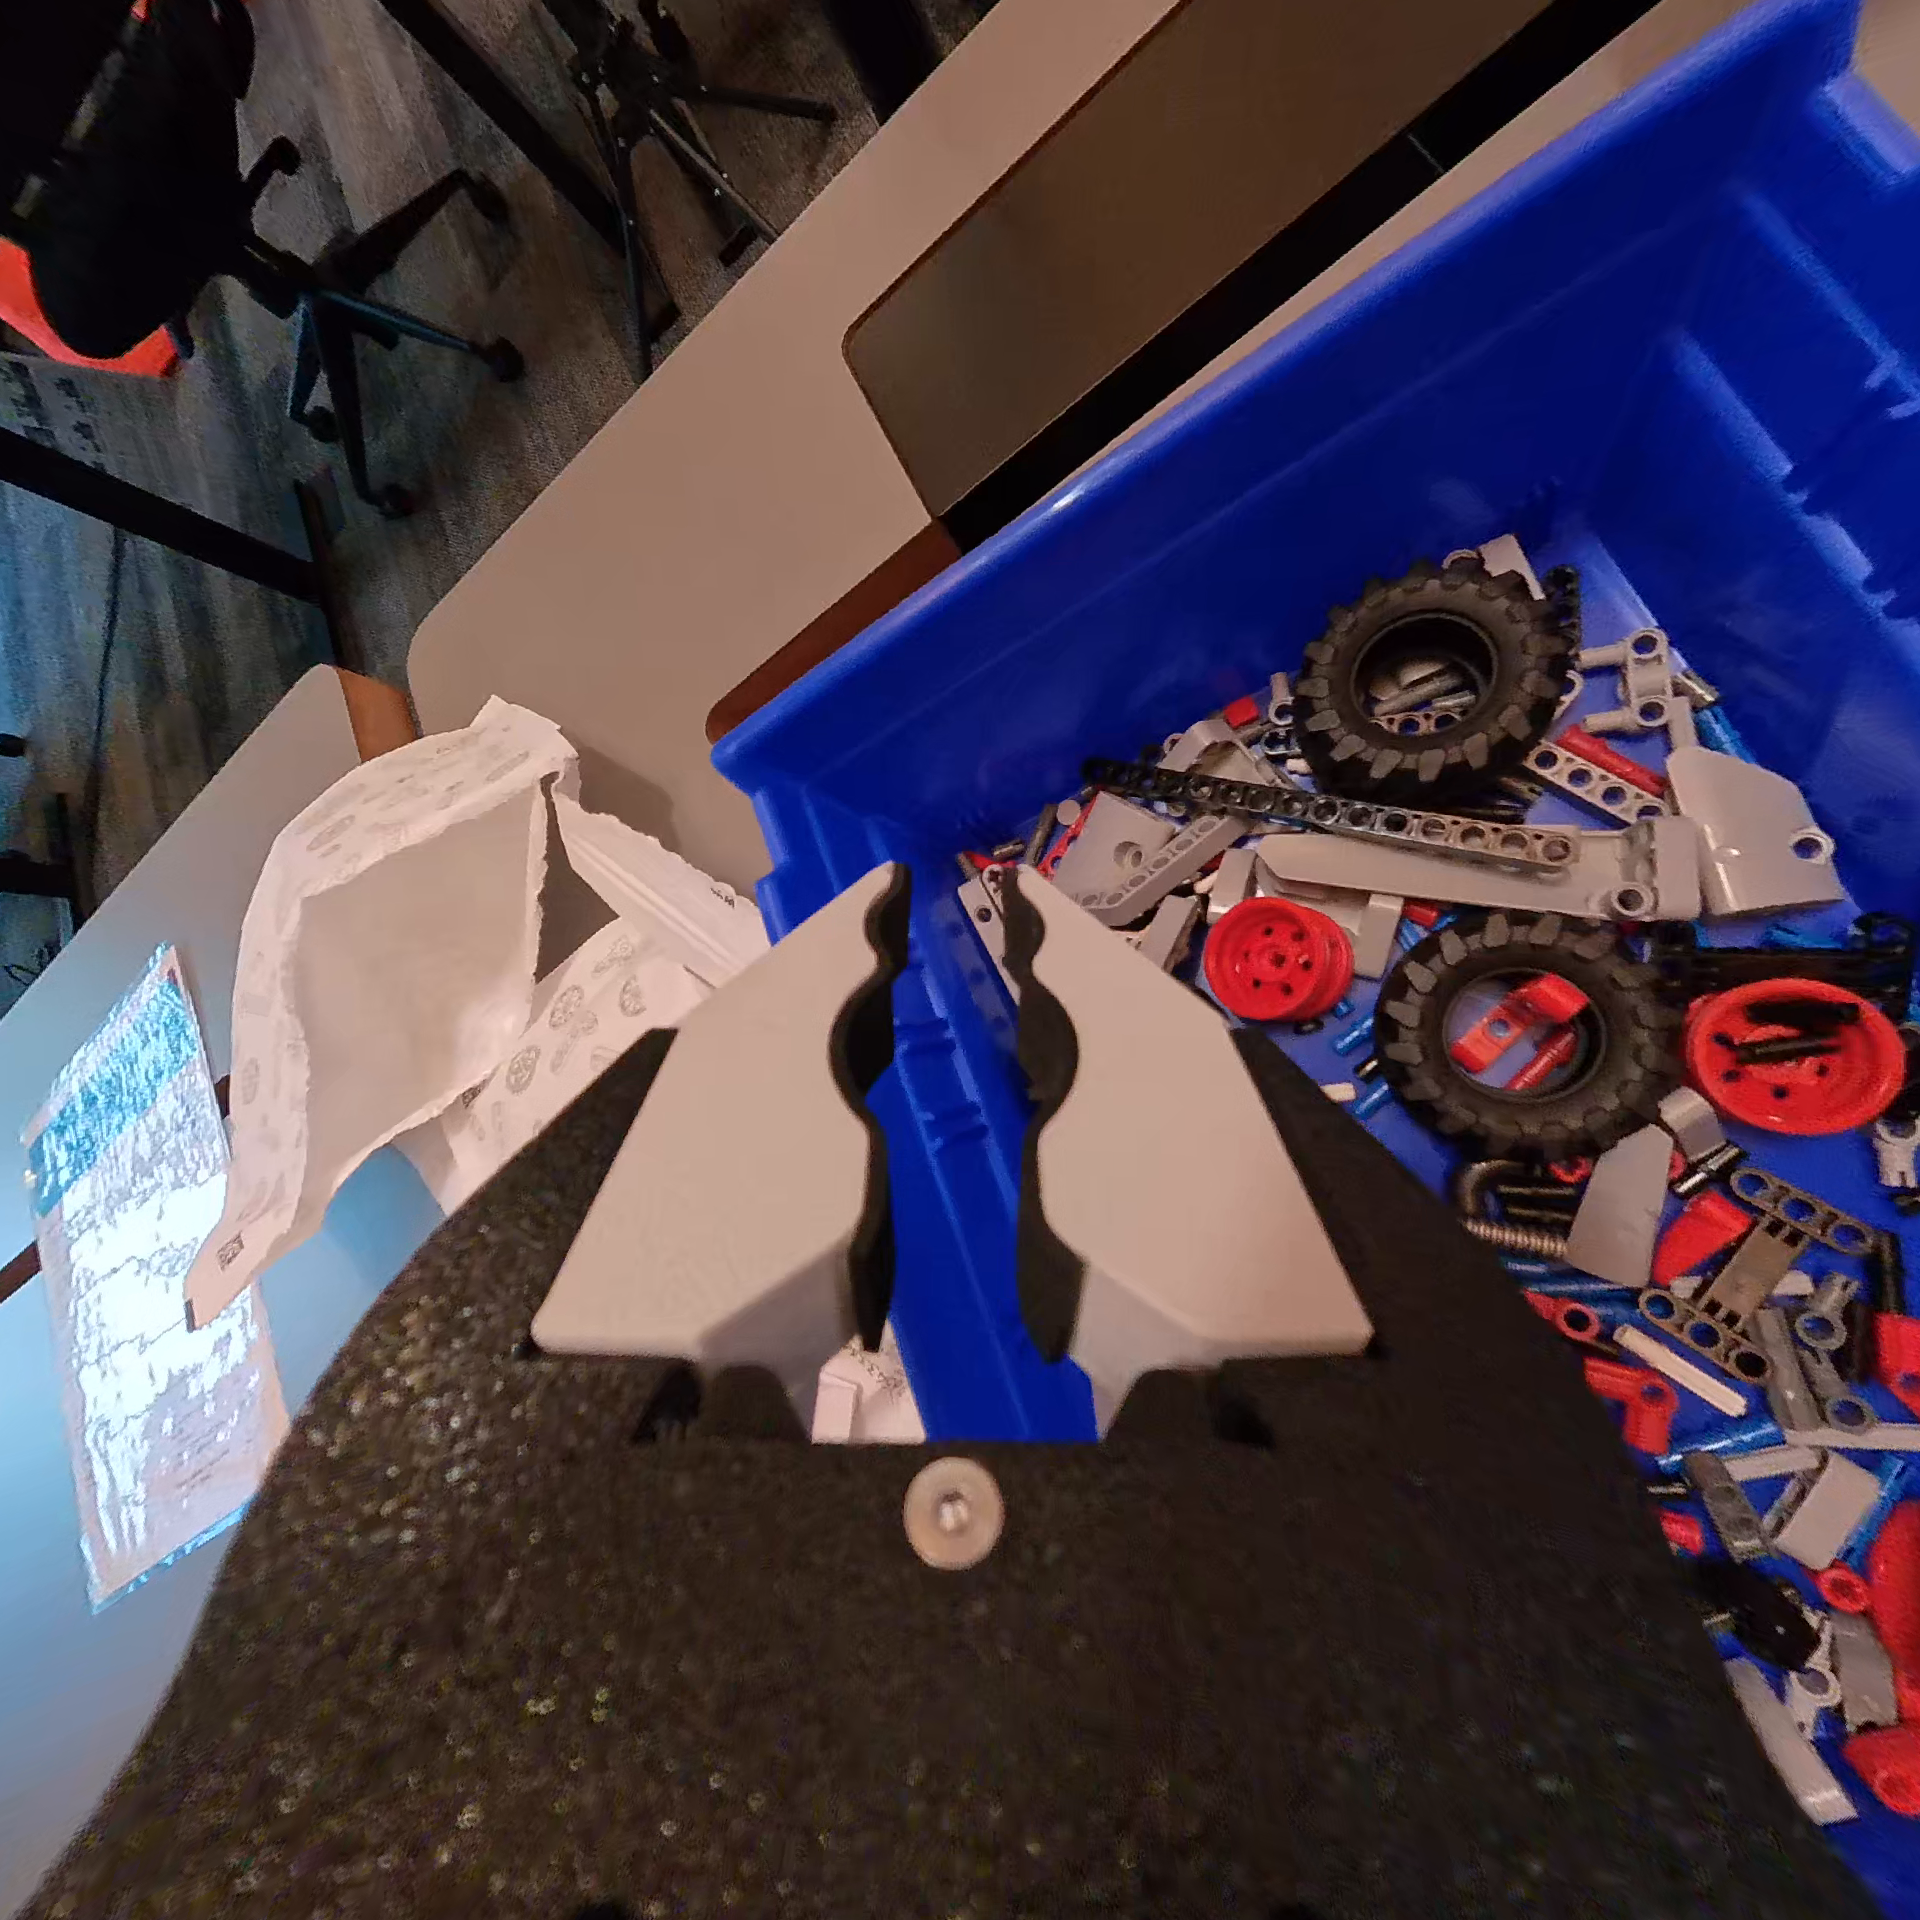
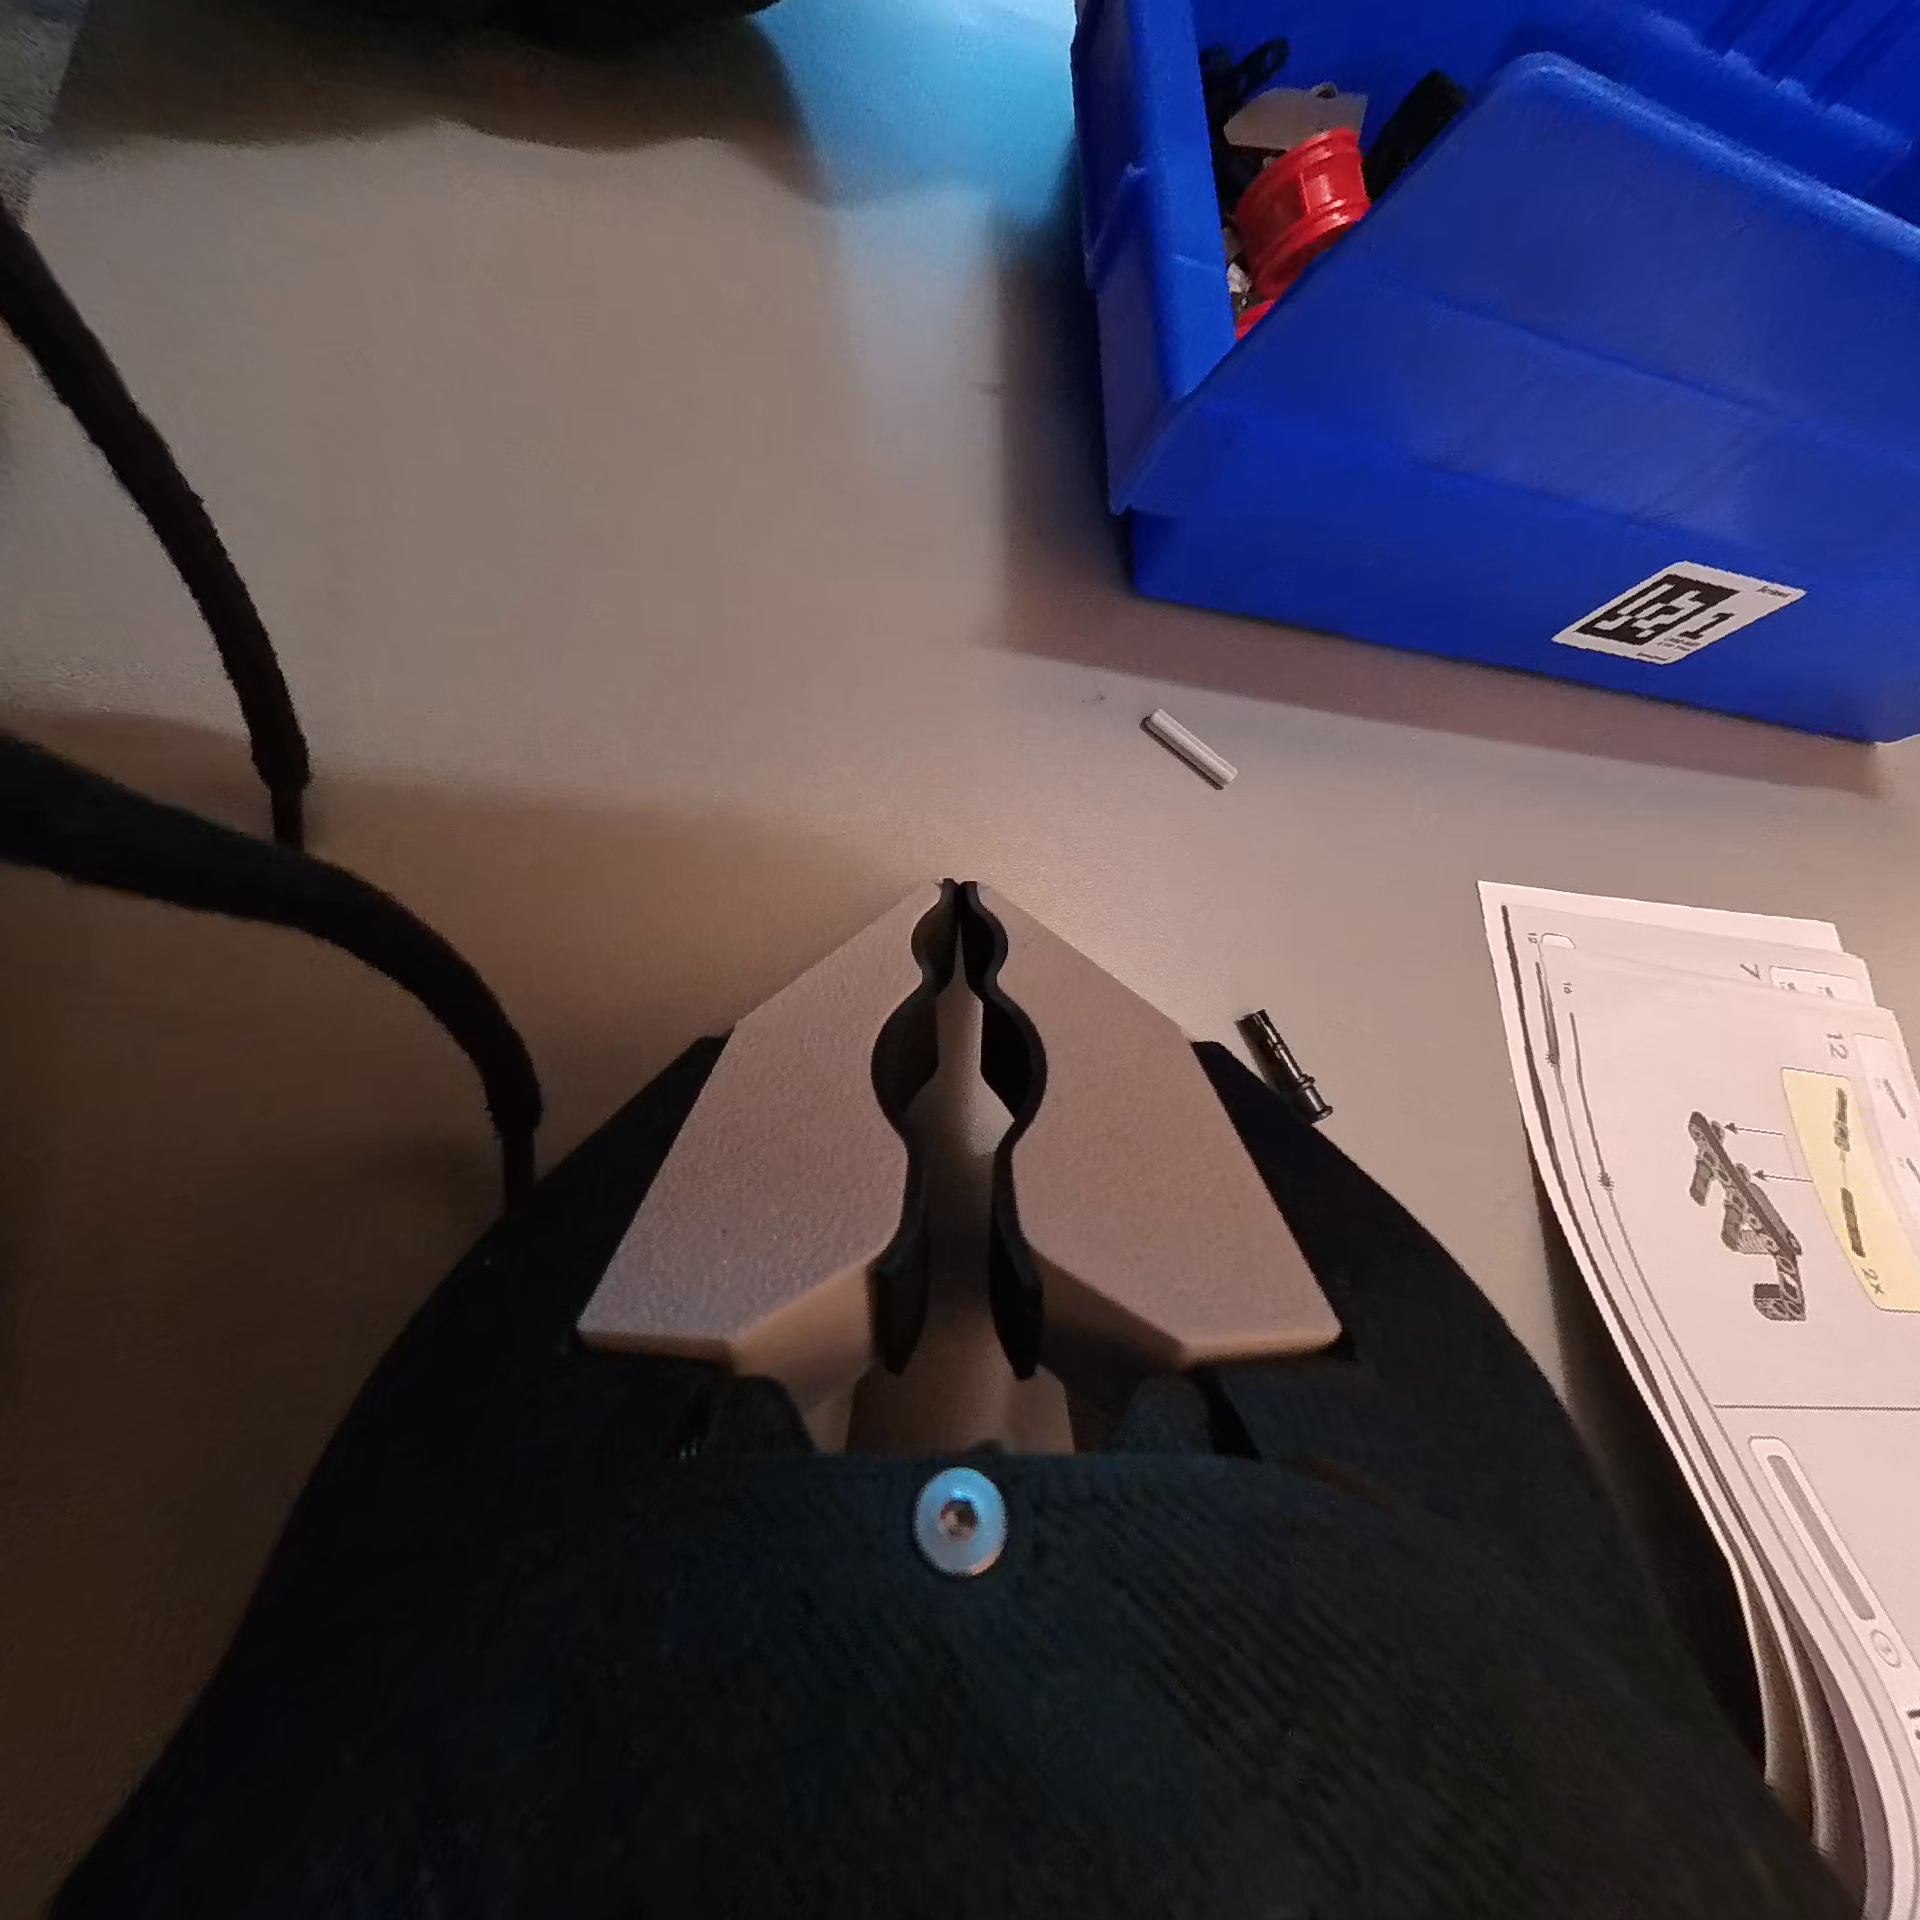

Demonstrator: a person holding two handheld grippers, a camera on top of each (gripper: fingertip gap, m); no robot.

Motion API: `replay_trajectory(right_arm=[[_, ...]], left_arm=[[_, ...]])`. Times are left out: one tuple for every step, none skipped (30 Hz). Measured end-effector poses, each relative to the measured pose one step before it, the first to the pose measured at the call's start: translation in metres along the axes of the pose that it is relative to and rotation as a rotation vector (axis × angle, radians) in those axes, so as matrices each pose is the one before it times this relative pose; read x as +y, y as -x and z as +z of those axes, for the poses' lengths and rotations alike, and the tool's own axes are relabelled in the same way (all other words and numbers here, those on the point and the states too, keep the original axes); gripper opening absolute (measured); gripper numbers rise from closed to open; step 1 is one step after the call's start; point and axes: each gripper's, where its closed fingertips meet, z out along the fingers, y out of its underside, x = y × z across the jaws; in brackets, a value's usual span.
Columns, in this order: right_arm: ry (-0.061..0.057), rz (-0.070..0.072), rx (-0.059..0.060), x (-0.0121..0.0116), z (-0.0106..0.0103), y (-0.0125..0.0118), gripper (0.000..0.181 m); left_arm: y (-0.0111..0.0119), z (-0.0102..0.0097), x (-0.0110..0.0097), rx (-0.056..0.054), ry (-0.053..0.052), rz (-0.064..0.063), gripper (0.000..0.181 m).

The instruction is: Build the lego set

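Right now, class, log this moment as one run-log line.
left gripper: open, empty, over blue bin rim | right gripper: shut, empty, above table | loose on table: grey rod, black pin | booklet open

My left gripper (image 1: pixel 956 894) hung over the near wall of the blue bin (image 1: pixel 1195 582), jaws slightly parted and empty. Inside lay black tyres (image 1: pixel 1423 686), red wheel hubs (image 1: pixel 1280 958) and grey beams. Torn white packaging (image 1: pixel 416 935) sat beside the bin.

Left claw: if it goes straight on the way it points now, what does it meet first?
Probably the near wall of the blue bin; the open left claw straddles it. Depth is unclear.
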Motion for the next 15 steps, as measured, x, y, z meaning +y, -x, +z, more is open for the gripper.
replay_trajectory(right_arm=[[-0.0002, -0.0012, 0.0011, 0.00002, 0.00002, 0.00001, 0.0], [-0.0001, -0.0004, 0.0004, 0.00005, -0.00007, -0.00006, 0.0], [0.0, -0.0007, 0.0004, -0.00003, 0.00001, -0.00001, 0.0], [-0.0001, -0.001, 0.0005, -0.00004, -0.00005, 0.00007, 0.0], [-0.0001, -0.0008, 0.0006, 0.00007, 0.0, 0.00001, 0.0], [-0.0001, -0.0008, 0.0007, 0.0, -0.00006, -0.00003, 0.0], [-0.0001, -0.0005, 0.0004, -0.00005, 0.00001, -0.00001, 0.0], [0.0, 0.0, 0.0, 0.00006, -0.00008, 0.00003, 0.0], [0.0, 0.0001, -0.0002, -0.00001, 0.00007, -0.00009, 0.0], [0.0001, 0.0008, -0.0007, 0.00006, -0.00002, 0.00006, 0.0], [0.0002, 0.0014, -0.0011, 0.00006, 0.00005, 0.00004, 0.0], [0.0001, 0.0005, -0.0004, -0.00002, -0.00008, -0.00003, 0.0], [-0.0001, -0.0009, 0.0006, 0.00002, 0.00008, -0.00002, 0.0], [-0.0001, -0.001, 0.0008, -0.00005, -0.00005, 0.00004, 0.0], [-0.0001, -0.0007, 0.0006, 0.00007, 0.0, 0.00002, 0.0]], left_arm=[[-0.00027, 0.00037, 0.00032, 0.0, 0.0022, 0.0034, 0.016], [-0.00038, 0.00044, 0.00033, -0.0002, 0.0027, 0.0032, 0.016], [-0.00022, 0.00055, 0.00034, -0.0007, 0.0029, 0.002, 0.015], [-0.00024, 0.00046, 0.00032, -0.0007, 0.0032, 0.0011, 0.015], [-0.0001, 0.00027, 0.00021, -0.001, 0.002, 0.0015, 0.015], [-0.00007, 0.00021, -0.00001, -0.0012, 0.0005, 0.0021, 0.015], [0.00007, 0.0, 0.00001, -0.0013, 0.0001, 0.0015, 0.015], [0.0001, 0.00008, -0.0001, -0.0018, -0.0001, 0.0009, 0.014], [0.00006, -0.00009, -0.0001, -0.0014, 0.0, 0.0019, 0.015], [-0.0001, 0.00014, 0.00008, -0.0006, 0.0006, 0.003, 0.014], [0.00001, 0.00017, 0.0004, -0.001, 0.0021, 0.0018, 0.014], [0.00017, 0.00029, 0.00028, -0.0015, 0.0029, -0.0004, 0.014], [0.00008, 0.0002, -0.00007, -0.0012, 0.0008, -0.001, 0.013], [-0.00015, 0.00021, -0.00027, 0.0001, -0.0015, -0.0001, 0.013], [-0.00035, 0.00015, -0.00005, 0.001, -0.0001, 0.0008, 0.013]])
